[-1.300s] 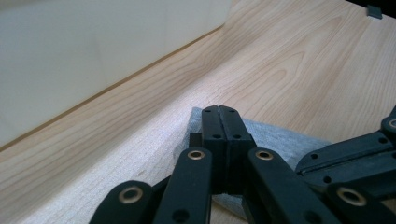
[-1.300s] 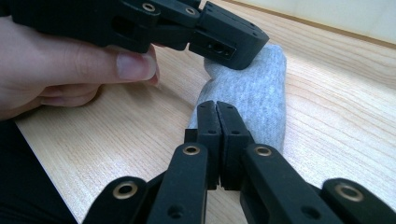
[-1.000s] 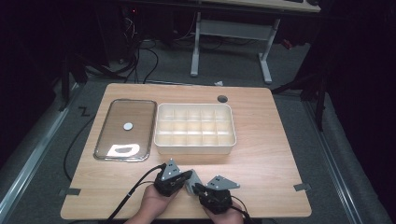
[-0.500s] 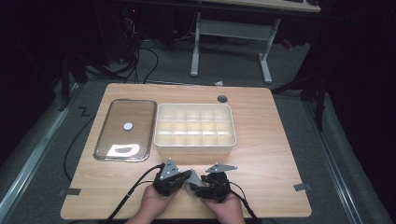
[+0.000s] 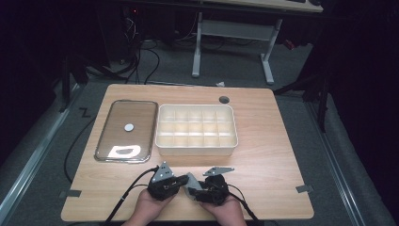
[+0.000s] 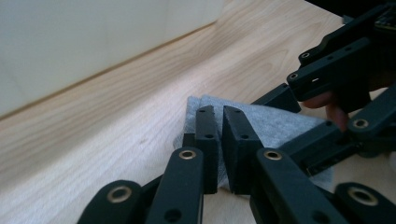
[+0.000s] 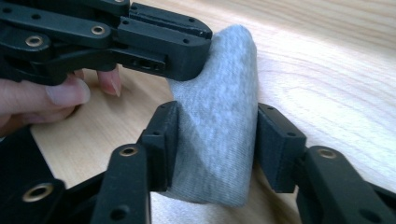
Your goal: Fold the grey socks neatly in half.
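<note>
- High view: wooden table carries a glass lid at left and a white compartment tray at centre; every tray cell looks empty, and the lid lies flat beside it, just apart.
- High view: both hands sit at the near edge with the left gripper and right gripper tip to tip over a small grey cloth, well short of the tray.
- Progress, as a judgement: early stage. The cloth is being bunched or folded between the grippers; nothing is in the tray yet, and the lid is off.
- Left: finish shaping the cloth, then likely carry it to a tray cell.
- Right gripper view: shows what the high view can't, the cloth standing up as a rolled hump between its jaws. They stand fairly wide, one pad against the fabric, the other just off it; they have just been closing in, no firm clamp yet.
- Left gripper view: jaws nearly together, pinching a cloth edge on the table, with the tray wall behind.
- Right gripper view: confirms the left gripper's tip bites the hump's top; fingers are visible on its handle.
</note>
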`<state>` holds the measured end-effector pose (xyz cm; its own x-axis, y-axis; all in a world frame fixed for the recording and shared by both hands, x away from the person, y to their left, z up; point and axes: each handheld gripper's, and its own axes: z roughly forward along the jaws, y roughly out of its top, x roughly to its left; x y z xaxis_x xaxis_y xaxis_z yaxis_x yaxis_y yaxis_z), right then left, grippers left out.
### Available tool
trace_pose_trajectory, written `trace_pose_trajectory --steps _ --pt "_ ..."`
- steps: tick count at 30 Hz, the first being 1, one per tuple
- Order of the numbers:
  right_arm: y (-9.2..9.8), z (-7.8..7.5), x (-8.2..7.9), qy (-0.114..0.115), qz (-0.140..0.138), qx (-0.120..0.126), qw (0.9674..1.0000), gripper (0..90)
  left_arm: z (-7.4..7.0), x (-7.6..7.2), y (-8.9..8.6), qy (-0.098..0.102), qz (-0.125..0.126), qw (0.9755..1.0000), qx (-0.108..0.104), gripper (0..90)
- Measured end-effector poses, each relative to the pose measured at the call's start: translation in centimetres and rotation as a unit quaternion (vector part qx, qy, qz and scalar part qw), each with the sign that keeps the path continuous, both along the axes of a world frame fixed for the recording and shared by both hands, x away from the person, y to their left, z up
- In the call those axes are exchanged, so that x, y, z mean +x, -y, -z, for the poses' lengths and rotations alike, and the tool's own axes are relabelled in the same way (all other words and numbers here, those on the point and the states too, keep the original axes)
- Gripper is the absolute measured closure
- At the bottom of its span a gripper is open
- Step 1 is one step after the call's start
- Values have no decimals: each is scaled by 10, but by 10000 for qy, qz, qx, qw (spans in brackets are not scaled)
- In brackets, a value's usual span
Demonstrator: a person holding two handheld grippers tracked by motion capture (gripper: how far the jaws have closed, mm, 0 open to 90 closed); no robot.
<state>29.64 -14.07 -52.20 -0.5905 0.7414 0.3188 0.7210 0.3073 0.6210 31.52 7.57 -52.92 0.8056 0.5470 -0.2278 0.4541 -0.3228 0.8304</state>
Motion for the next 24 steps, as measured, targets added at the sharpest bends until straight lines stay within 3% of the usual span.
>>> trace_pose_trajectory --steps 3,6,8,9,11,12,14,19,24 --pt "-4 0 1 8 -184 -47 9998 597 -5 -3 -8 -31 58 9999 85 781" --pt "-6 -1 2 -58 -298 -46 9995 630 -13 -11 -23 296 -48 9994 144 677" --pt "-6 -1 2 -24 -351 -46 9994 652 -12 -16 -39 572 -292 9979 128 639" --pt "-6 -1 2 -17 -361 -41 9993 662 -9 -17 -49 616 -454 9970 135 627" --pt "-6 -3 1 50 -424 -73 9991 679 -7 -12 -61 373 -621 9972 166 597" --pt "-6 -3 1 107 -454 -62 9989 689 -8 -10 -65 355 -651 9971 165 566" --pt "-5 -6 0 207 -457 -99 9987 695 -8 -8 -72 485 -813 9951 272 552" --pt "3 -16 1 543 -244 -223 9980 700 -6 -2 -82 486 -1080 9922 393 504" --pt "11 -22 3 846 -88 -395 9956 699 -4 -1 -81 424 -1083 9922 451 491"
